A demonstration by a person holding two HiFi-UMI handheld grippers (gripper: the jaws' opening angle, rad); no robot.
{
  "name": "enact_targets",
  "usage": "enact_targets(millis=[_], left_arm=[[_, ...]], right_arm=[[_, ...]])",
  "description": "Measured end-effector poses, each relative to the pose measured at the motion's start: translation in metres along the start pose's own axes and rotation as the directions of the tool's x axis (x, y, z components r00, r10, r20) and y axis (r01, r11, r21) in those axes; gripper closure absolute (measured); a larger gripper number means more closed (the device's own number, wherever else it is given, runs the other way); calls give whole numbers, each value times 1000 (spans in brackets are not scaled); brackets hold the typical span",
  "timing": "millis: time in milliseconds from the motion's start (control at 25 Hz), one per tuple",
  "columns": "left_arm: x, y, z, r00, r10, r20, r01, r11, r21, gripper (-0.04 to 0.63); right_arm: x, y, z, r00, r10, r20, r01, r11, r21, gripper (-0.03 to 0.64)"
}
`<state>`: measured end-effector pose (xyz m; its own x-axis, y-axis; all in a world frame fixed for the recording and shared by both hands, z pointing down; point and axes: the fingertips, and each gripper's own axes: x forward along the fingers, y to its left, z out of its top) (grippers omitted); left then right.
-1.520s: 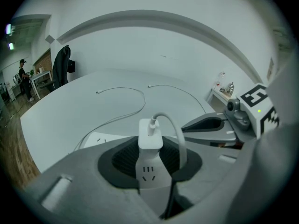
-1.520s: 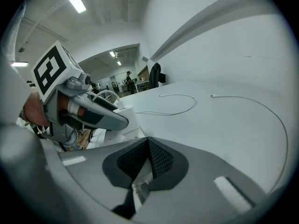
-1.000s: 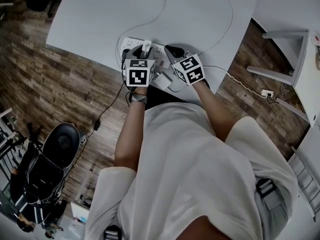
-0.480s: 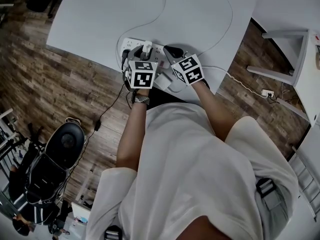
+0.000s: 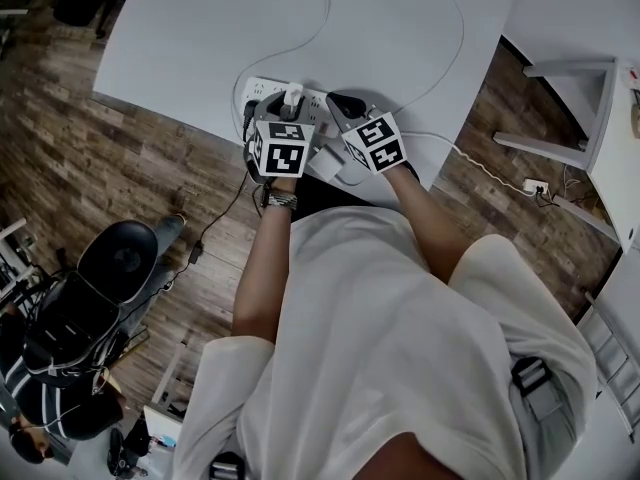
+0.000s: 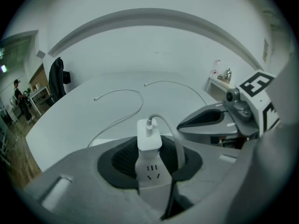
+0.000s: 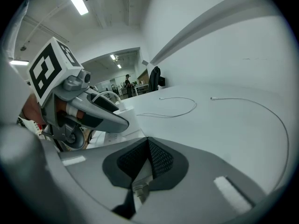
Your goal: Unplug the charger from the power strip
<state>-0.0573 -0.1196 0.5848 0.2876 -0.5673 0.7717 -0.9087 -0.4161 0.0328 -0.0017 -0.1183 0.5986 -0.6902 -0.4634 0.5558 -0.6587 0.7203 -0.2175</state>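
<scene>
Clamping the charger (image 6: 149, 141) between the pads of the left gripper (image 6: 150, 158), plugged upright in the power strip (image 5: 262, 88).

Standing at the near edge of the white table (image 5: 400, 28), with its white cable (image 6: 174, 127) arching from the top to the right. Pinching the white edge of the strip with the right gripper (image 7: 147, 160), pads closed, just beside the left one.
</scene>
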Motion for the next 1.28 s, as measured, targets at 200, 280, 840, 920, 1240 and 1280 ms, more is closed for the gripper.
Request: enact_targets(millis=[200, 280, 840, 920, 1240, 1280], left_arm=[[0, -10, 2, 1000, -2, -8, 2, 1000, 26, 454], [-2, -11, 4, 1000, -20, 11, 21, 1000, -24, 457], [-2, -1, 0, 998, -63, 30, 67, 988, -139, 456], [-2, 0, -1, 997, -70, 33, 74, 986, -148, 456], [-5, -1, 1, 994, -102, 37, 107, 977, -186, 456], [-5, -1, 1, 994, -106, 37, 111, 975, -192, 456]], right_arm=[[-8, -3, -3, 1000, -6, 3, 6, 1000, -2, 615], [-10, -4, -3, 1000, -6, 4, 6, 1000, -2, 615], [-2, -1, -1, 1000, -1, 3, 1, 1000, 2, 615], [-1, 0, -1, 1000, -2, 4, 2, 1000, 0, 615], [-4, 1, 0, 1000, 5, 8, -5, 1000, 9, 615], [-3, 0, 0, 1000, 5, 8, -5, 1000, 9, 615]])
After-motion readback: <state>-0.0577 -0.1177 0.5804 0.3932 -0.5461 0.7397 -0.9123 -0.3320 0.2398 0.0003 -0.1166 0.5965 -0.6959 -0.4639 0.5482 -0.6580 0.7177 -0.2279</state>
